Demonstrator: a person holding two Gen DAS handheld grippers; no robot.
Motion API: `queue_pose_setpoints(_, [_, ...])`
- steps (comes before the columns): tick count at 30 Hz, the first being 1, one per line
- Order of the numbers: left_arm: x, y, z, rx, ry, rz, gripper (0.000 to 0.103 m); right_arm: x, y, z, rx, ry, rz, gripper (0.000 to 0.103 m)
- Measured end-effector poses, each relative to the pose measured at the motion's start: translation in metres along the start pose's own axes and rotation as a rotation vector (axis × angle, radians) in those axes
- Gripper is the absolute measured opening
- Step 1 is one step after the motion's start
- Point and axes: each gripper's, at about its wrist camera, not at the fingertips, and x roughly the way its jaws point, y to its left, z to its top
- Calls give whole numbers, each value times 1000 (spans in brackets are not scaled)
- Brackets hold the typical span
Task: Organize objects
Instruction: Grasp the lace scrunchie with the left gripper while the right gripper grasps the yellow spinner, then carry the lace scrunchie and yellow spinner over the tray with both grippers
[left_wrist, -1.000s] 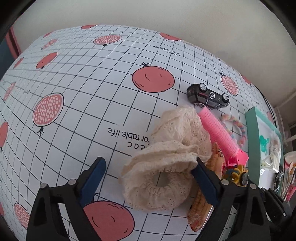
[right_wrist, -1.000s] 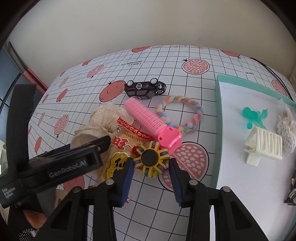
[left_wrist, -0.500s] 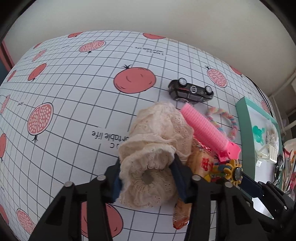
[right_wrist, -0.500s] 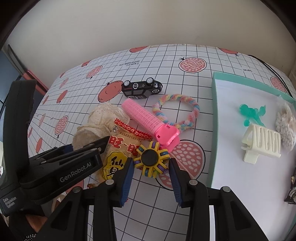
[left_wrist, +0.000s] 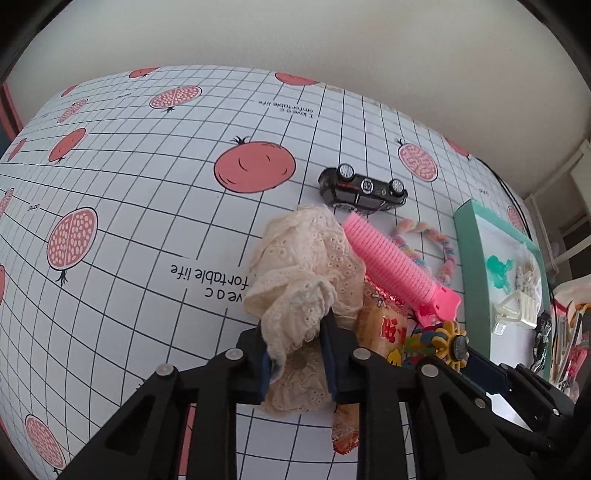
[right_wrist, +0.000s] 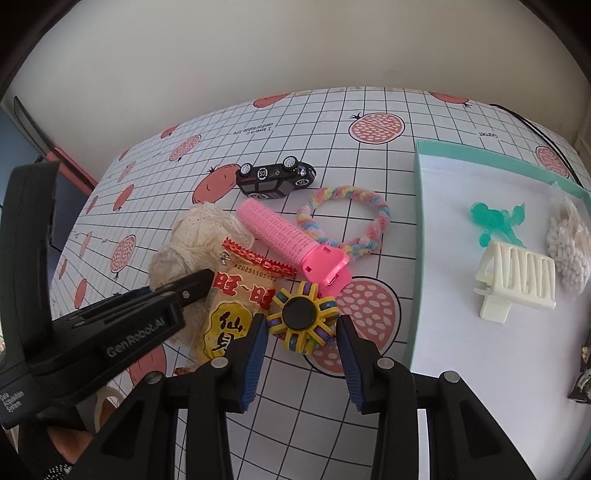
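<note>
Cream eyelet-lace cloth scrunchie (left_wrist: 303, 273), soft and matt. Ridged pink plastic hair roller (left_wrist: 391, 266) at centre right. Glossy crinkled snack wrapper (right_wrist: 236, 306). Shiny black toy car (right_wrist: 275, 177). Fuzzy pastel braided ring (right_wrist: 369, 221). Smooth printed desk (left_wrist: 147, 206) cover.

1. I see a white tablecloth (right_wrist: 369, 110) with a black grid, salmon-pink pomegranate prints and black lettering.
2. My black grippers carry blue pads (right_wrist: 255, 354).
3. The lacy fabric scrunchie (left_wrist: 303, 266) is cream with eyelet holes.
4. The ribbed plastic hair roller (right_wrist: 284, 236) is bright pink.
5. The small toy car (right_wrist: 275, 179) is black with white wheels.
6. The twisted fuzzy ring (right_wrist: 373, 199) is pastel pink, yellow, blue.
7. The snack packet (right_wrist: 236, 306) is yellow with red trim.
8. The round spinner toy (right_wrist: 301, 317) is yellow and purple around a black centre.
9. The tray (right_wrist: 419, 221) is white with a teal rim.
</note>
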Motion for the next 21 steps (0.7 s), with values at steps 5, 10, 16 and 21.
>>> queue_pose_setpoints(5, [-8, -3, 7, -8, -36, 6, 23, -4, -2, 1, 5, -9, 2, 40])
queue_pose_setpoints(10, [-23, -1, 15, -14, -89, 13, 23, -12, -2, 2, 6, -31, 7, 39])
queue_pose_setpoints(16, [-41, -3, 19, -17, -130, 22, 23, -24, -3, 3, 1, -52, 17, 39])
queue_pose_setpoints(21, [-52, -8, 22, -14, -152, 31, 23, -34, -7, 3, 12, -74, 24, 39])
